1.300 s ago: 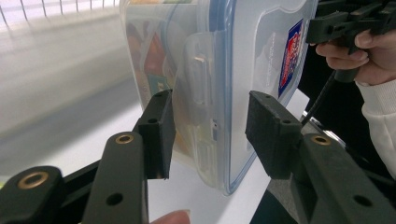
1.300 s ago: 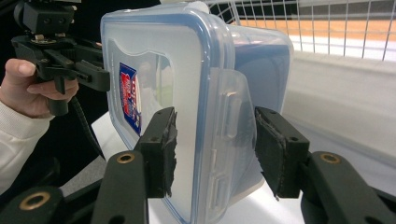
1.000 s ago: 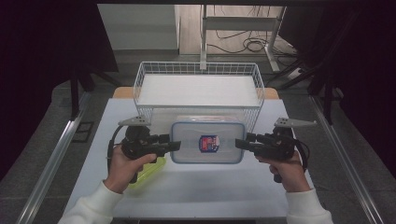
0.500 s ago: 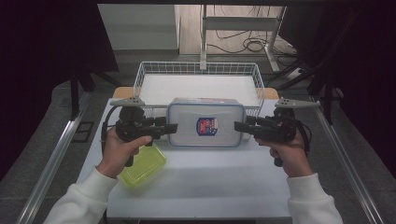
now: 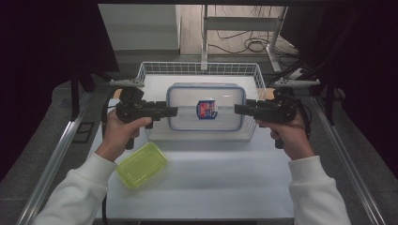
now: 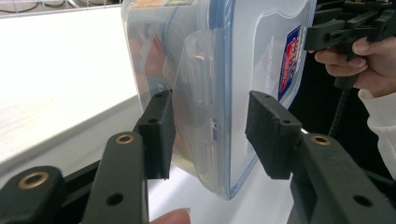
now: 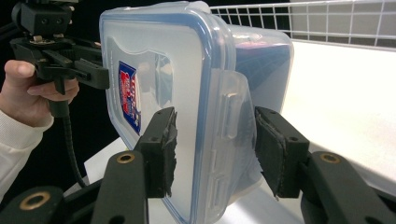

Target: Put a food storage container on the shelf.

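Container lifted off the bench, now carried toward the wire basket at 12 o'clock.
Left gripper (image 5: 172,111) and right gripper (image 5: 238,108) jaws, half-open, clamp the clear container (image 5: 206,106) ends; next, lower it level into the wire basket (image 5: 202,68).

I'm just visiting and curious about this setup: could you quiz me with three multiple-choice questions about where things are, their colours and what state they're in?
1. Where is the clear box?
A. held up in front of the wire basket
B. flat on the table
C. on the floor

2. What colour is the small lid lying on the table?
A. red
B. yellow-green
C. black

3. How is the clear box held?
A. by one gripper
B. by a bare hand
C. by the left gripper and right gripper at opposite ends

Answers: 1 A, it hangs between the grippers; 2 B, bright yellow-green; 3 C, each grips a side latch.
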`<state>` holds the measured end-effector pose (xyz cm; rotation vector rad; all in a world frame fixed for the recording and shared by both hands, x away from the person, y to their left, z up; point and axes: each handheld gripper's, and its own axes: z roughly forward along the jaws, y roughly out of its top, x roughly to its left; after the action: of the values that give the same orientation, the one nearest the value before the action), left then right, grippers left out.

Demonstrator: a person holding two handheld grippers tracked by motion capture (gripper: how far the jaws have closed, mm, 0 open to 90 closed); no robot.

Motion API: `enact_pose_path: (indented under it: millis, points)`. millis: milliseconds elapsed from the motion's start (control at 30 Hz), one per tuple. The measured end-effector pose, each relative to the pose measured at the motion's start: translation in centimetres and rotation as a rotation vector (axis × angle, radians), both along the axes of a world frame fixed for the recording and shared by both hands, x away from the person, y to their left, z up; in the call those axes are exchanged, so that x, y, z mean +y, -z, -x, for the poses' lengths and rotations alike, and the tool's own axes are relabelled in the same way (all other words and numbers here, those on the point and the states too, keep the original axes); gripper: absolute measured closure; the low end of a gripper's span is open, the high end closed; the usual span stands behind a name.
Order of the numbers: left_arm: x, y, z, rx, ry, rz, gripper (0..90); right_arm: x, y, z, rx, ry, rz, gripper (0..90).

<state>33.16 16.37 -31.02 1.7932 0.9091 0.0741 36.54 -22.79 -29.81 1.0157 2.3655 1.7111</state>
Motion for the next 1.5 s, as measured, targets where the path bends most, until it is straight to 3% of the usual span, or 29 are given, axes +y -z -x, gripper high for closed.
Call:
enact_pose_path:
  millis: [400,600,1167,1500]
  points:
    - [0.8,-1.6,-3.3,-0.003,-0.001,0.006,52.7,0.7,-1.3,-3.2,0.019,0.006,-0.012,50.7]
    - [0.9,-1.8,-4.7,0.020,-0.010,0.016,52.7,0.9,-1.8,-4.7,0.044,0.010,-0.008,50.6]
    - [1.2,-0.2,-7.7,0.092,-0.036,0.025,52.3,1.6,-0.9,-8.6,0.127,0.023,0.007,49.6]
    - [1.5,0.1,-8.7,0.121,-0.048,0.070,51.7,1.6,-0.5,-9.5,0.159,0.045,-0.026,49.4]
